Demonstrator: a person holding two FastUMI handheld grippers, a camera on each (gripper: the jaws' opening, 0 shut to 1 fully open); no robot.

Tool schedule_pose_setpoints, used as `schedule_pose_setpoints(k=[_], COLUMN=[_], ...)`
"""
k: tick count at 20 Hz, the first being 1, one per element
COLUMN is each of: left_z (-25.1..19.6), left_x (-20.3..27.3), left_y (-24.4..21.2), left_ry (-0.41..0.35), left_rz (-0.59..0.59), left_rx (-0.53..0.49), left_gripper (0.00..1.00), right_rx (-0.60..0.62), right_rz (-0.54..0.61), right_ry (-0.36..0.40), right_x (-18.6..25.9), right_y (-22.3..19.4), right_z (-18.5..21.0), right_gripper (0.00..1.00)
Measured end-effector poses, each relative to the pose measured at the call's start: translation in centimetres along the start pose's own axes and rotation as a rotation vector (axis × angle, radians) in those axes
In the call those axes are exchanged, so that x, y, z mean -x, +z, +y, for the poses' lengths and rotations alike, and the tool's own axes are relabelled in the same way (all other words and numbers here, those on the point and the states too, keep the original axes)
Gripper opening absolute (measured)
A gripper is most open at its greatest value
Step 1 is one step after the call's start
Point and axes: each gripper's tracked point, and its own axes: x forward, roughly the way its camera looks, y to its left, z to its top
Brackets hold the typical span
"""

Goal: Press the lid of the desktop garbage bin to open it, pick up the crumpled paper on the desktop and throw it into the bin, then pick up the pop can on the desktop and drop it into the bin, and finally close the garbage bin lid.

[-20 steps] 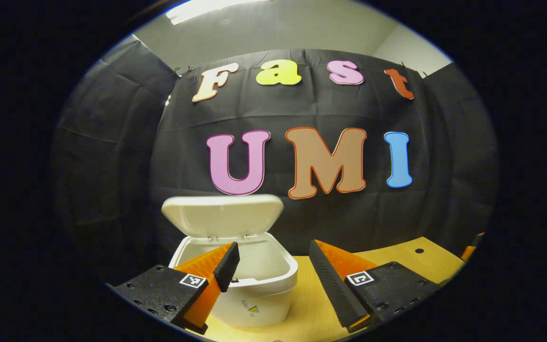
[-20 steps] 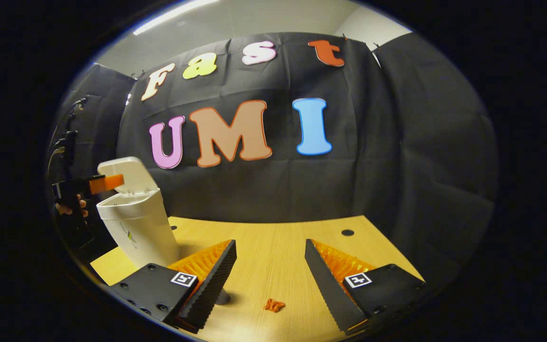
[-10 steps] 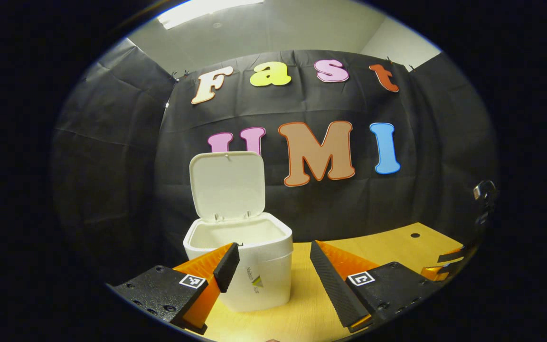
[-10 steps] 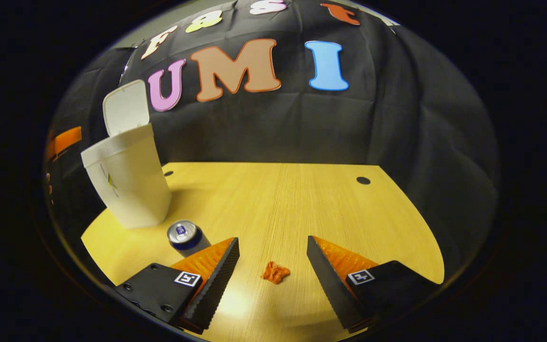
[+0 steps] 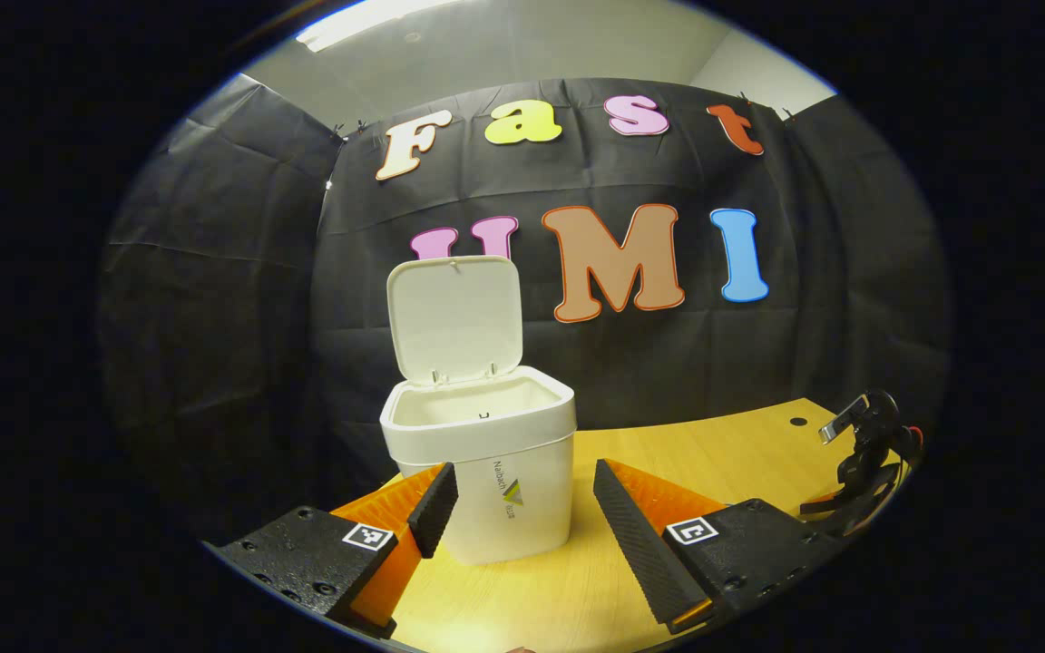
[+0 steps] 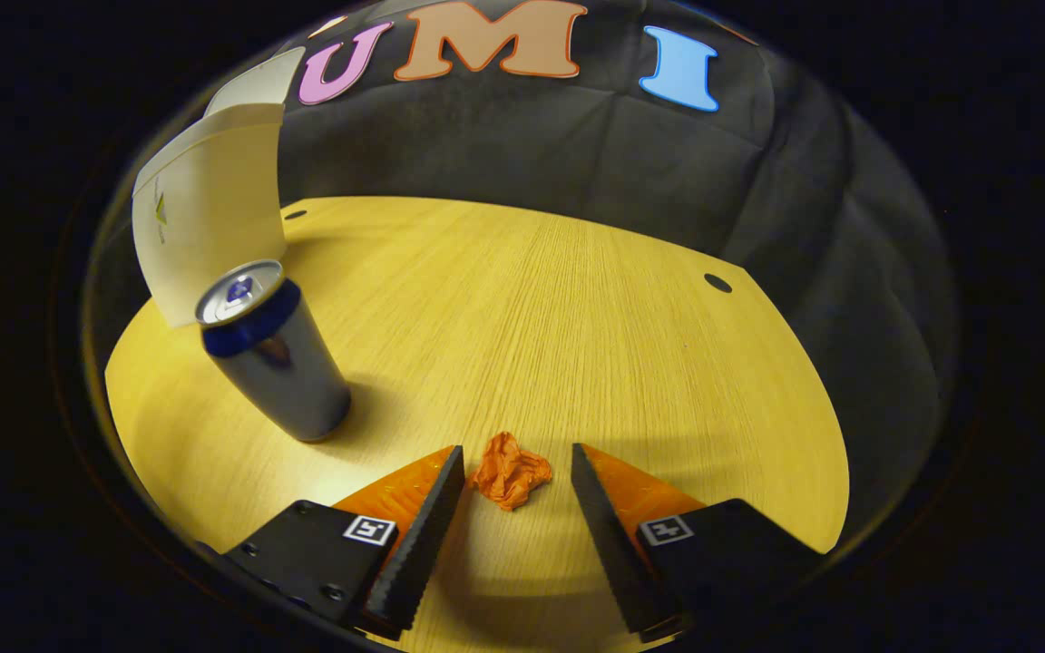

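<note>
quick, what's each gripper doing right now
Left gripper: open, holding nothing, facing the open bin.
Right gripper: open, fingers either side of the crumpled paper, not yet gripping it.

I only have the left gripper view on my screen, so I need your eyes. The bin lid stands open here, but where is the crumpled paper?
Observer: The crumpled paper lies on the desktop right between the open fingers of the right tongs, touching neither.
Operator: And the pop can?
Observer: The pop can stands upright on the desktop, just in front of the bin and to the left of the paper in the right gripper view.
Operator: Are the right tongs carrying anything?
Observer: No, they are open with nothing gripped, tilted down toward the paper.
</note>
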Motion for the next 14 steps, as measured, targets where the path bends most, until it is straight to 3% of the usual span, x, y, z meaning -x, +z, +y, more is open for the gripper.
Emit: schedule_pose_setpoints(k=[1,3,5,6,10,14], left_z=[0.5,1.0,1.2,1.0,-0.3,-2.0], left_x=[0.1,0.2,0.1,0.0,-0.3,-0.8], left_y=[-0.2,-0.6,-0.8,-0.9,-0.4,-0.1], left_ry=[0.009,0.023,0.027,0.024,-0.010,-0.052], left_rz=[0.006,0.017,0.027,0.032,0.021,0.012], left_rx=[-0.004,-0.003,0.004,0.007,-0.001,0.001], left_gripper=[0.93,0.93,0.94,0.93,0.93,0.93], right_rx=[0.005,0.015,0.025,0.022,0.000,-0.028], right_rz=[0.011,-0.003,-0.002,-0.007,-0.074,-0.245], right_ry=[0.000,0.018,0.058,0.069,0.095,0.152], right_x=[-0.2,-0.3,-0.1,0.2,2.1,6.7], right_y=[-0.3,-0.3,-0.2,0.0,2.4,8.8], right_z=[0.0,0.4,0.7,0.9,1.0,2.1], right_gripper=[0.80,0.52,0.44,0.35,0.33,0.33])
